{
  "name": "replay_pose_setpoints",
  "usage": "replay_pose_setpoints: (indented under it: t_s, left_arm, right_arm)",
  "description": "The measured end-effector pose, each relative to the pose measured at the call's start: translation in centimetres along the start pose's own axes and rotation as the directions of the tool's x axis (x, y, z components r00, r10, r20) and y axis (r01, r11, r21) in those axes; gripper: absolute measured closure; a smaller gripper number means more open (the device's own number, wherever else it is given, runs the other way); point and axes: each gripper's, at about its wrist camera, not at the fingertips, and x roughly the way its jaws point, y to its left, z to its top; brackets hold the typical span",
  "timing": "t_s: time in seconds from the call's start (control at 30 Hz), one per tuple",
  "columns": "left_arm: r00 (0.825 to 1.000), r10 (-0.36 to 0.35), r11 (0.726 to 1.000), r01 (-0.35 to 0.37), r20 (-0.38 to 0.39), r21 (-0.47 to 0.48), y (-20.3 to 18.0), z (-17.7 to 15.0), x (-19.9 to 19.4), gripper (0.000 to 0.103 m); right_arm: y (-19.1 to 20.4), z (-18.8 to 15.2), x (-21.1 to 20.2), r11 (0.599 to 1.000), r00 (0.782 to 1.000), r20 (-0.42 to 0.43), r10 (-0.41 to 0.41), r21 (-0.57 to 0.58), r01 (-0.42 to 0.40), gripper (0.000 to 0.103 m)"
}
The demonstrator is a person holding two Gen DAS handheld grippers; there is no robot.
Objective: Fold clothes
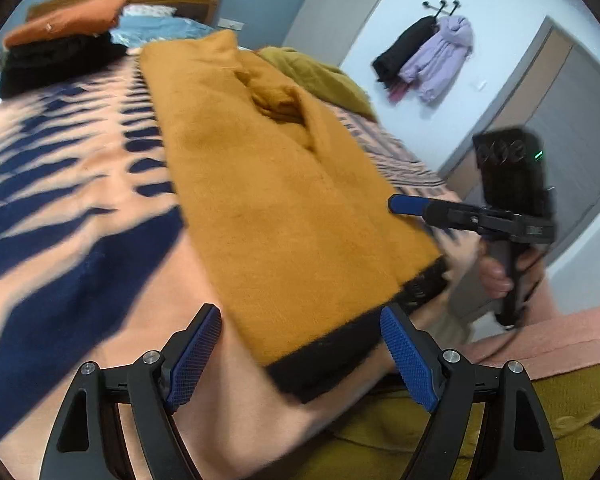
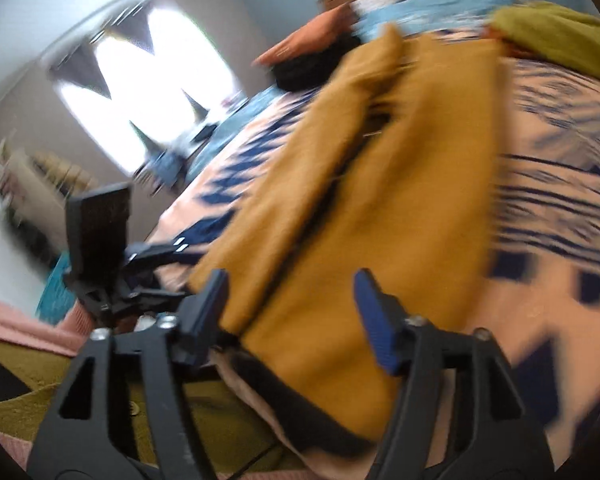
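A fuzzy mustard-orange garment with a black hem lies lengthwise on the bed, its sides folded inward. My left gripper is open at the near end, its blue pads on either side of the hem corner without pressing it. My right gripper is open too, and the garment lies just past its fingers. In the left wrist view, one blue fingertip of the right gripper hovers at the garment's right edge, held by a hand. The right wrist view is blurred.
The bed has a peach blanket with navy marks. A folded stack, orange on black, sits at the far left. Olive cloth lies at the far right and close below me. Coats hang on the wall.
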Motion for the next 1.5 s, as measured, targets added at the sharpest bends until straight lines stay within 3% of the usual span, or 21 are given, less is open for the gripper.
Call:
replay_pose_setpoints:
  t_s: [0.07,0.2,0.37,0.53,0.67,0.77,0.87,0.93,0.97,1.0,1.03,1.07,1.1,1.2,1.3,1.5]
  left_arm:
    - [0.997,-0.071,0.997,0.07,-0.007,-0.032,0.1,0.0,0.2,0.014]
    - [0.994,-0.108,0.993,0.107,-0.015,-0.056,0.3,0.4,0.8,0.012]
    - [0.989,-0.15,0.982,0.149,0.0,-0.115,0.8,1.0,1.2,0.012]
    - [0.991,-0.136,0.984,0.134,-0.005,-0.119,0.8,1.1,1.6,0.012]
    - [0.998,-0.059,0.996,0.059,-0.001,-0.06,-0.4,0.9,2.2,0.011]
    - [0.999,-0.041,0.999,0.041,0.013,-0.008,-1.4,0.7,2.6,0.0]
    - [1.0,-0.022,1.0,0.022,0.003,0.006,-1.9,1.1,2.9,0.0]
    - [1.0,-0.029,0.999,0.029,-0.002,-0.016,-1.7,1.4,2.8,0.001]
    - [0.999,-0.032,0.999,0.032,-0.001,-0.029,-1.6,1.5,2.8,0.001]
    - [1.0,-0.03,0.999,0.03,0.001,-0.041,-1.4,1.5,2.7,0.004]
    - [1.0,-0.026,0.998,0.026,0.002,-0.051,-1.2,1.5,2.6,0.006]
    - [1.0,-0.017,0.998,0.017,0.003,-0.059,-1.0,1.4,2.3,0.015]
    - [1.0,-0.011,0.997,0.011,0.002,-0.07,-0.7,1.3,2.2,0.032]
    - [1.0,-0.004,0.993,0.004,-0.001,-0.118,0.4,1.3,1.9,0.064]
    - [0.999,-0.044,0.982,0.045,0.005,-0.184,1.4,1.2,1.5,0.079]
    - [0.982,-0.187,0.931,0.187,0.03,-0.315,3.0,1.4,0.8,0.084]
  right_arm:
    - [-1.7,-0.8,-1.4,0.997,0.999,0.027,-0.033,0.076,0.03,0.022]
    - [-3.8,-2.2,-2.0,0.981,1.0,0.014,-0.014,0.194,0.011,0.014]
    - [-2.4,-2.3,-1.2,0.981,0.994,0.018,0.112,0.16,-0.114,0.01]
    - [-0.2,-2.7,0.7,0.995,0.994,-0.041,0.098,0.038,-0.096,0.01]
    - [0.1,-3.2,1.0,0.996,0.996,-0.026,0.088,0.002,-0.088,0.008]
    - [0.6,-3.7,1.1,0.997,0.997,-0.015,0.071,-0.026,-0.072,0.0]
    - [0.7,-3.4,1.5,0.998,0.998,-0.002,0.065,-0.011,-0.065,0.0]
    - [0.6,-3.2,1.5,0.999,0.999,0.002,0.052,0.002,-0.052,0.004]
    - [0.5,-3.1,1.4,0.999,0.999,0.0,0.042,0.011,-0.042,0.014]
    - [0.3,-3.2,1.6,0.999,0.999,-0.012,0.032,0.027,-0.032,0.036]
    - [0.0,-3.2,1.7,0.999,0.999,-0.024,0.023,0.043,-0.022,0.051]
    - [-0.3,-3.3,1.9,0.998,0.999,-0.035,0.015,0.059,-0.013,0.077]
    - [-0.6,-3.4,1.9,0.997,0.999,-0.033,0.024,0.068,-0.022,0.078]
    - [-1.1,-3.5,1.8,0.994,0.999,-0.029,0.045,0.099,-0.042,0.079]
    - [-1.5,-3.4,1.4,0.986,0.996,-0.013,0.086,0.142,-0.083,0.079]
    - [-2.2,-2.9,-0.1,0.944,0.974,0.058,0.219,0.24,-0.226,0.084]
